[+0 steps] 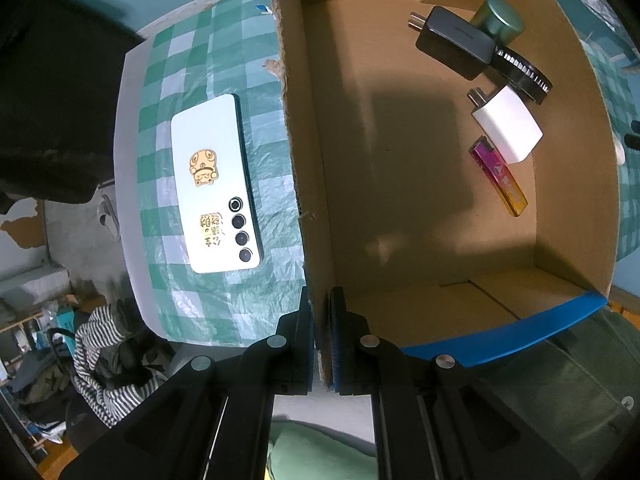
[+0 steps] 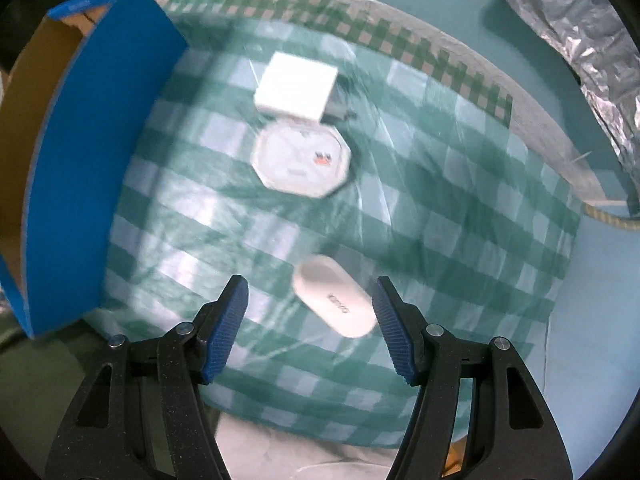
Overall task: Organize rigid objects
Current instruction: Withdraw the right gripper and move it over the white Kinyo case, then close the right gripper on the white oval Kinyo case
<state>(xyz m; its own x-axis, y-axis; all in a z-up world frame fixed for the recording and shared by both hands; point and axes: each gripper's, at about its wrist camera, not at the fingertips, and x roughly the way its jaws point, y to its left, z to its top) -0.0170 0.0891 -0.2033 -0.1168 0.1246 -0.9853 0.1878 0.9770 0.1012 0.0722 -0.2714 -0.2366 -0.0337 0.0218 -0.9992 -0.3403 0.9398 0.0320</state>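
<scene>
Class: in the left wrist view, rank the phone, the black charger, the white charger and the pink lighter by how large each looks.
1. phone
2. black charger
3. white charger, close behind
4. pink lighter

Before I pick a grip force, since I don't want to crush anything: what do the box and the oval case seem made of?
Box: corrugated cardboard, matte brown inside, blue outside; its cut wall edge is torn and ragged. It would likely dent under a hard squeeze.
Oval case: probably hard plastic, smooth white with a slight sheen and rounded ends; the picture is blurred, so this is a guess.
</scene>
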